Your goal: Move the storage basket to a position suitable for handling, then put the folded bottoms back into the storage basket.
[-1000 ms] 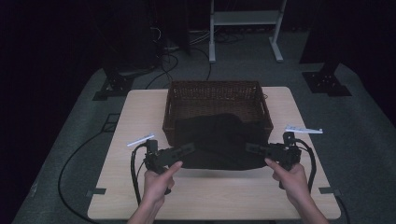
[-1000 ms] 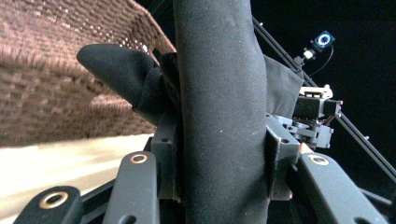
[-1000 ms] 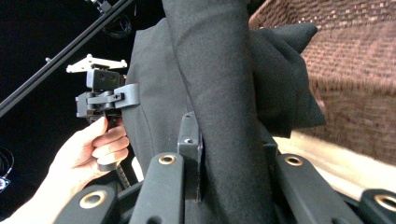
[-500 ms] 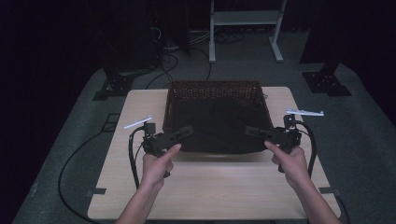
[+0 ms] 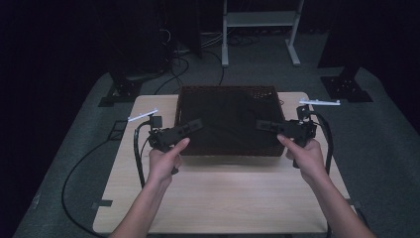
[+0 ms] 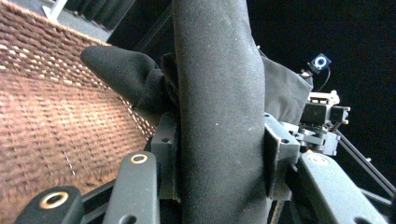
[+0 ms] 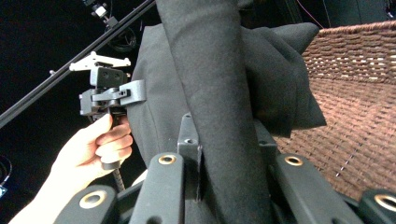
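Two grippers, one per hand, each clamped on a fold of black cloth. Left gripper (image 5: 194, 125): jaws closed tight on a thick rolled edge of the cloth (image 6: 219, 116), as the left gripper view showed it running straight up between them. Right gripper (image 5: 263, 125): likewise clenched on a matching fold (image 7: 215, 93). Both pointed inward toward each other across the wicker basket (image 5: 267, 92), level, well apart, with the cloth (image 5: 225, 119) stretched between them. Cloth: long axis ran left to right, from one pair of jaws to the other, hanging over the basket's open top; whether it touched the basket floor could not be told in the dim light. Basket: centred at the far half of the wooden table (image 5: 218, 198), between the two hands. Judgement: neither hand was nearer; any lowering or lifting would have to be done evenly by both, straight down or up over the basket.
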